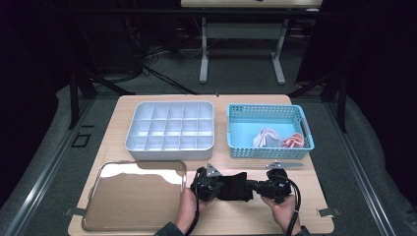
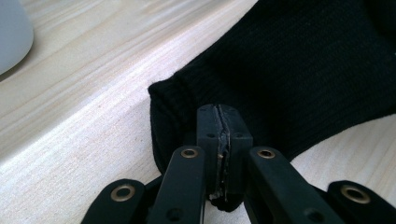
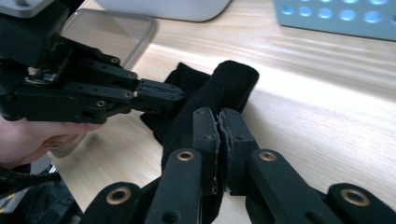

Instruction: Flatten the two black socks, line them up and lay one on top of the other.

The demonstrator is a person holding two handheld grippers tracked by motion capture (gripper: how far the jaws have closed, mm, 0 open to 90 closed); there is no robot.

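A black knitted sock is held between the two grippers just above the near middle of the wooden table. My left gripper comes in from the left and is shut on one end; in the left gripper view the sock is pinched at its ribbed edge by the closed pads. My right gripper comes from the right. In the right gripper view its jaws are shut on a folded-over part of the sock, with the left gripper gripping the far end.
A white compartment box stands at the back centre. A blue perforated basket at the back right holds a white cloth and a pink one. A clear shiny tray lies front left. A small grey strip lies before the basket.
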